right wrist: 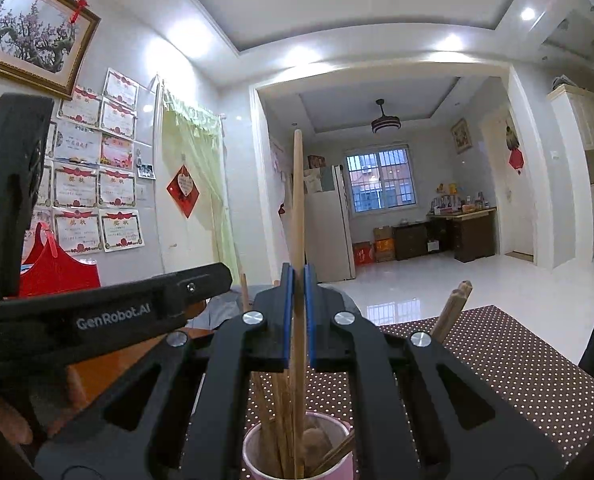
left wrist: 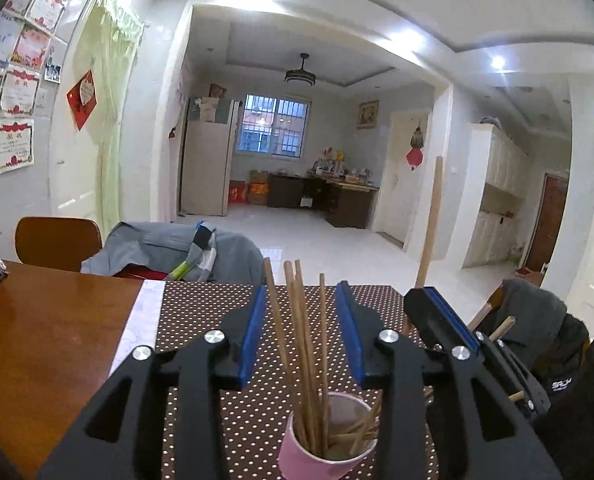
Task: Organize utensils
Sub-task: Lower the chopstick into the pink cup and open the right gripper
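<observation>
Step in hand: loading loose wooden chopsticks into the pink paper cup [left wrist: 324, 440], which stands on the brown polka-dot table mat [left wrist: 201, 320]; several sticks already lean inside it.
Left gripper [left wrist: 301, 336]: jaws stand partly apart, straddling the bundle of thin wooden chopsticks [left wrist: 301, 340] without the blue pads pressing any; it looks like a release just made.
Right gripper [right wrist: 297, 316]: jaws nearly closed, clamped on one long pale wooden stick [right wrist: 298, 216] held upright, its lower end reaching down into the cup [right wrist: 257, 456].
Next move, as a judgement: the right gripper needs to let its stick go so it settles among the others, while the left draws back clear of the tops without tipping the light cup.
Hidden or unclear: the cup's base and front are cut off by the lower edge in both views; the stick's tip inside the cup is masked by other sticks; a pale lump in the cup cannot be identified; whether more utensils lie on the orange-brown wooden table [left wrist: 49, 340] cannot be seen.
</observation>
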Tool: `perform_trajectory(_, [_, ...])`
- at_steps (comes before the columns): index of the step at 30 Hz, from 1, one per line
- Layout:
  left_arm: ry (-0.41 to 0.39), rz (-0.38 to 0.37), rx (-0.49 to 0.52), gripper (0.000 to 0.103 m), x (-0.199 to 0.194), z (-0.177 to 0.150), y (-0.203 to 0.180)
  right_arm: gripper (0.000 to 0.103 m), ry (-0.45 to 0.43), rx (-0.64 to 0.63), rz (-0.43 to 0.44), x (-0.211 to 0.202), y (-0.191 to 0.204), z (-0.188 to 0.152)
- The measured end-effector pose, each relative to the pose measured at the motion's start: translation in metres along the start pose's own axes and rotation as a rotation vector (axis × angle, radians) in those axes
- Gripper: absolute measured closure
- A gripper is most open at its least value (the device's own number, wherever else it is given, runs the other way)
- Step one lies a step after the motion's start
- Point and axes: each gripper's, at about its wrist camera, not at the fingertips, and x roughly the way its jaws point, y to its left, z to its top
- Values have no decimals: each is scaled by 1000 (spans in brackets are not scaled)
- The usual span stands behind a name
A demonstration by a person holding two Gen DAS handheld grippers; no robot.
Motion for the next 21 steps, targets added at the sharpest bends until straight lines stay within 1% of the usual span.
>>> perform_trajectory(2, [4,6,5,60,-2,1,0,96,4,8,1,0,0,1])
perform_trajectory(5, [16,23,14,57,-3,2,1,96,2,13,-3,-1,-1,0])
perform_trajectory(16, [18,62,46,56,-5,2,0,96,8,8,-14,-3,2,1])
perform_trajectory(19, [21,60,45,56,-4,1,0,94,7,5,-22,-2,3,2])
perform_trajectory(21, [23,61,47,56,-4,1,0,91,5,6,-24,-3,3,2])
